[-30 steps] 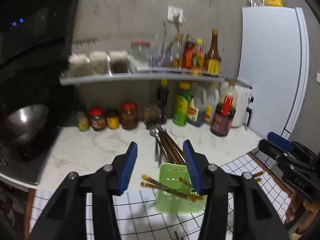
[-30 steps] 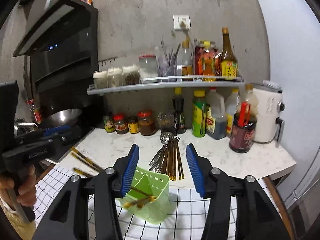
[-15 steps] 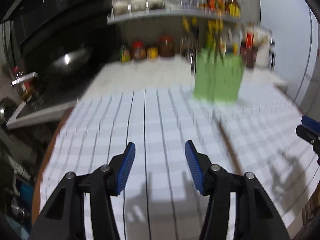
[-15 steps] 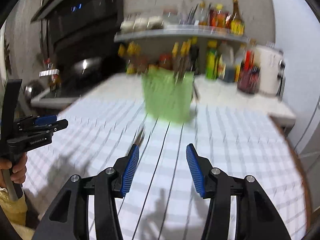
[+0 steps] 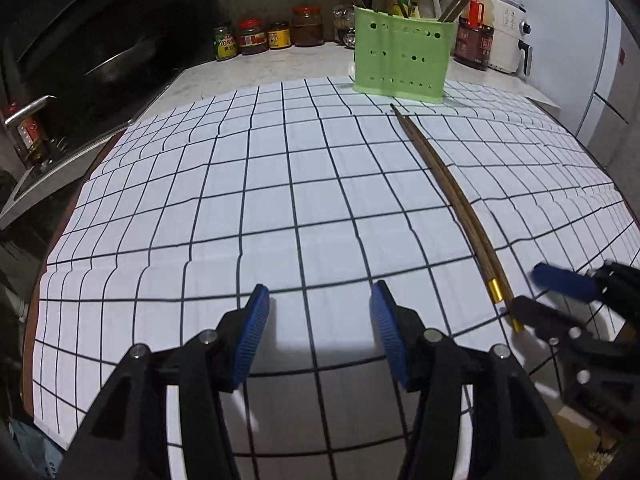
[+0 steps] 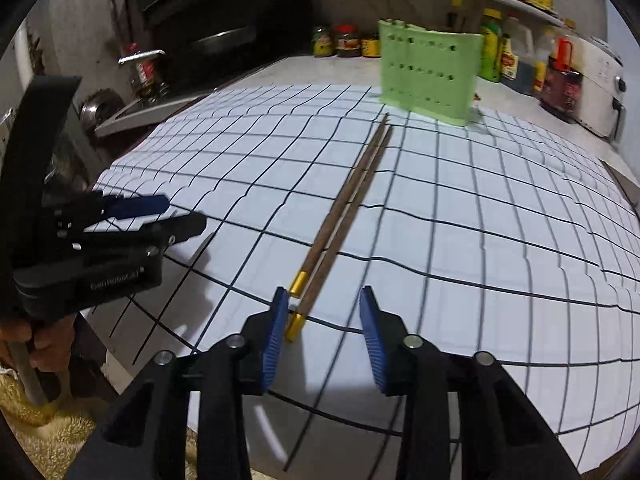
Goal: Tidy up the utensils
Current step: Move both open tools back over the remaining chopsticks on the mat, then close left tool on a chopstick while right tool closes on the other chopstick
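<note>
On the left, the left gripper hangs over bare checked cloth near the front edge, its jaws apart, having just been opening a little, with nothing between them. Further right lies a pair of chopsticks, side by side and touching, brown with gold caps at the near end and their thin tips pointing toward the far side of the cloth. Beyond those tips, at the far edge of the cloth, stands the green holder, upright, with other chopsticks already sticking up from it. On the right, the right gripper sits low at the gold-capped ends; its jaws have just been closing, yet they are not together, and the caps lie just beside the left pad, at the mouth of the jaws and not squeezed. The step in hand looks like the pick-up of this last loose pair. The next move calls for sliding the right gripper forward and slightly left so both sticks sit between the pads, then closing on them together, since one may roll away.
</note>
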A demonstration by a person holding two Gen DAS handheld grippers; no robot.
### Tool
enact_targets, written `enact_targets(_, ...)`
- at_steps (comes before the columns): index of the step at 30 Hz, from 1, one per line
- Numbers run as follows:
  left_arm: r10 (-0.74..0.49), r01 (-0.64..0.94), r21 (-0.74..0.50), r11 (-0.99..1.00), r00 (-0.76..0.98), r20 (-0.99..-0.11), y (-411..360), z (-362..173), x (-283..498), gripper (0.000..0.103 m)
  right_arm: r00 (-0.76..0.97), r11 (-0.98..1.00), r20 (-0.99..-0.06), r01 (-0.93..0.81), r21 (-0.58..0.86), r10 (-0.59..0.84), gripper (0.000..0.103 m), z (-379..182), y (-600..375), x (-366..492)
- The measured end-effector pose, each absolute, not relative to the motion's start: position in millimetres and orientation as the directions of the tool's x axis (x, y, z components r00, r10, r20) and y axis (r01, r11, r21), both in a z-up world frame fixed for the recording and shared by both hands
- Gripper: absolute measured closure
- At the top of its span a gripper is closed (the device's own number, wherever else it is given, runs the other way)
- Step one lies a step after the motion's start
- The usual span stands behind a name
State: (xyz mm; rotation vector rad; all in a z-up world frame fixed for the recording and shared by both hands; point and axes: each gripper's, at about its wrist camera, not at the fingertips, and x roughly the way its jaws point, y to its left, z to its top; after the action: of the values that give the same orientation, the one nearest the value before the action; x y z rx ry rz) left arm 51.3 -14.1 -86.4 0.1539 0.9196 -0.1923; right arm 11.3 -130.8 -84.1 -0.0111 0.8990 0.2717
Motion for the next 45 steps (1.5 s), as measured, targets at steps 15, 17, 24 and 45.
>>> enact_targets(15,-0.321,0.381,-0.126,0.916,0.505,-0.802,-47,-86,61,0.050,0.608,0.981,-0.783,-0.192,0.019,0.134,0.096,-87,-150,19)
enact_targets(17,-0.348,0.415,-0.138,0.900,0.490,-0.799,-61,-86,58,0.050,0.615,0.986,-0.779,-0.162,0.028,0.124,0.096,-87,-162,18)
enact_targets(24,-0.333,0.443,-0.115,0.889,0.454,-0.826,-101,-97,58,0.058,0.629,0.992,-0.768,-0.102,0.071,0.119,0.096,-88,-188,14)
enact_targets(45,-0.176,0.418,0.076,0.905,0.531,-0.829,-42,-97,36,0.092,0.637,0.970,-0.737,-0.218,0.111,0.227,0.086,-91,-187,1)
